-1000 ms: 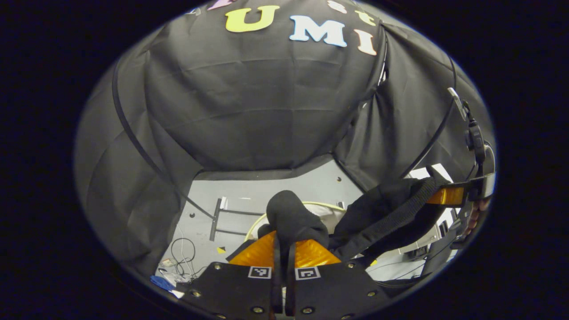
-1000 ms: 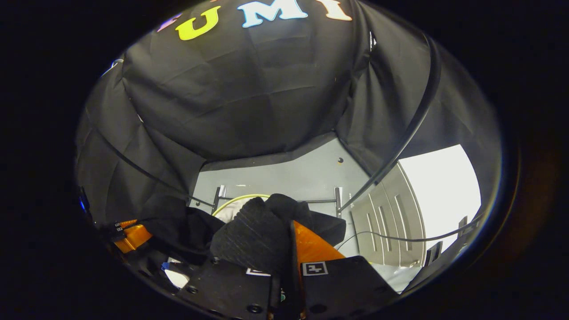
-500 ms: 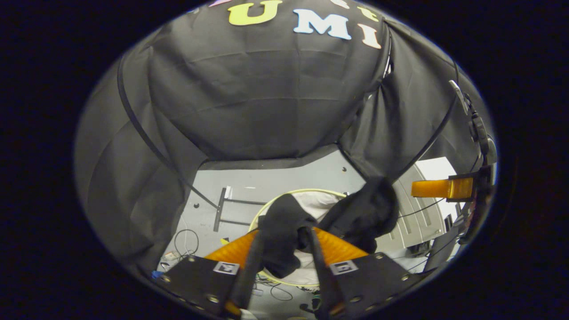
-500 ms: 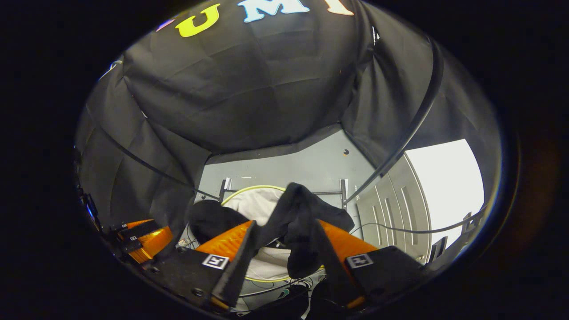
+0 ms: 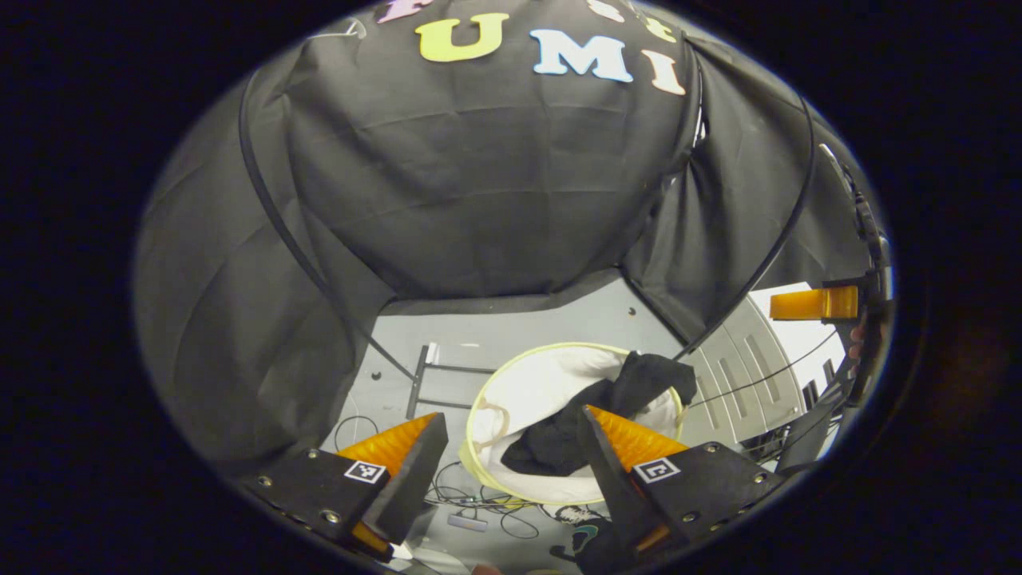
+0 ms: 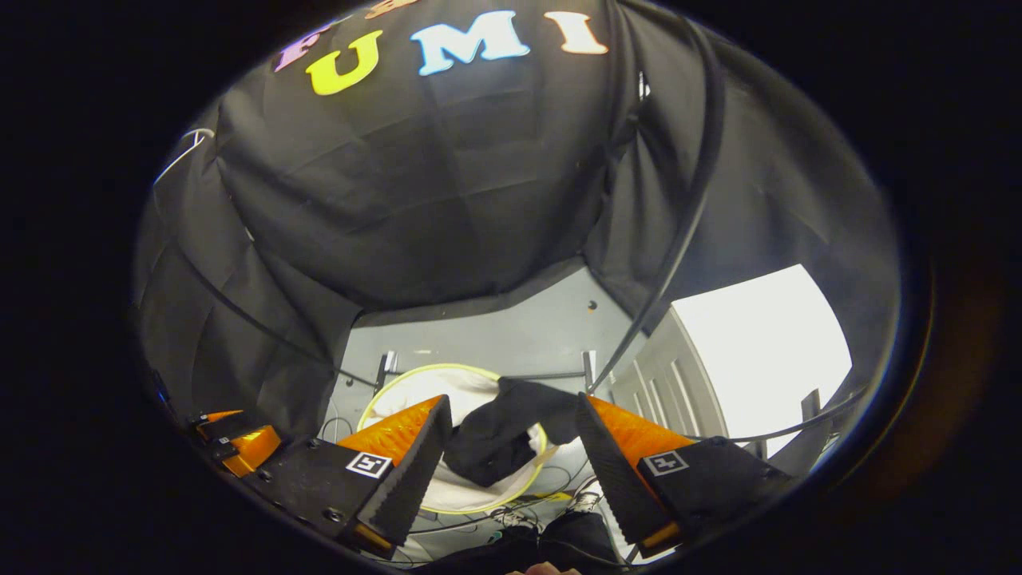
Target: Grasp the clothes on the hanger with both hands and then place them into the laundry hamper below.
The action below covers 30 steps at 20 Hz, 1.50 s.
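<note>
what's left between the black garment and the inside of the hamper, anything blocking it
Nothing visible blocks it. The black cloth garment already lies inside the round white hamper with the yellow-green rim, with one end draped over the rim on the far right side. Both the left claw and right claw are open above it.

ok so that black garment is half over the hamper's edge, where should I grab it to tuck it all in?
Grip the bunched fold of the black garment that drapes over the hamper's rim, on its far right side in the left gripper view. Come from above with an open claw: that part sits highest and humps up, while the rest lies slumped inside.
</note>
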### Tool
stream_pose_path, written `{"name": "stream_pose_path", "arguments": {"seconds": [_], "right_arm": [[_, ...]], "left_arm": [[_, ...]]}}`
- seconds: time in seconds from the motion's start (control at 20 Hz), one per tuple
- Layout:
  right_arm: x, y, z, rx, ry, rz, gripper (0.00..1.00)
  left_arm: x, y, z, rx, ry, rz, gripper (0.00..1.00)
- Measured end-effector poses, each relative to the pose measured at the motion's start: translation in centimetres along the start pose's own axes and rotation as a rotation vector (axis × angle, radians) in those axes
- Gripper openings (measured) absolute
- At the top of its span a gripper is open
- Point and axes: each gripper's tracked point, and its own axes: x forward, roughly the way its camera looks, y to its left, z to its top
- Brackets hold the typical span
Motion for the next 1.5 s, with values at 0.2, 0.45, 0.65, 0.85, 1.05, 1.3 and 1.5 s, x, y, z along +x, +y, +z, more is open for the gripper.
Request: {"name": "stream_pose_path", "arguments": {"seconds": [0.2,0.45,0.65,0.85,1.05,1.3,1.5], "right_arm": [[-3.3,-4.3,4.3,0.046,-0.133,-0.067,0.98],[-7.9,-9.0,9.9,0.089,-0.308,-0.113,0.98],[-11.7,-11.6,13.5,0.130,-0.427,-0.114,0.98],[-14.8,-13.5,17.3,0.097,-0.559,-0.097,0.93],[-17.8,-14.1,20.5,0.057,-0.674,-0.079,0.98],[-21.9,-14.8,24.2,0.046,-0.820,-0.035,0.92],[-23.1,-15.4,25.3,0.022,-0.827,-0.011,0.98]], "left_arm": [[-4.4,0.0,4.3,-0.012,-0.091,0.039,0.96],[-9.6,-1.7,12.7,-0.037,-0.277,0.132,0.96],[-14.1,-5.6,19.4,-0.006,-0.444,0.164,0.95],[-17.8,-9.1,24.6,-0.008,-0.602,0.144,0.95],[-23.1,-12.0,30.0,0.000,-0.761,0.144,0.95],[-27.1,-16.0,32.4,0.045,-0.834,0.145,0.94],[-30.2,-18.8,34.1,-0.023,-0.873,0.103,0.94]]}}
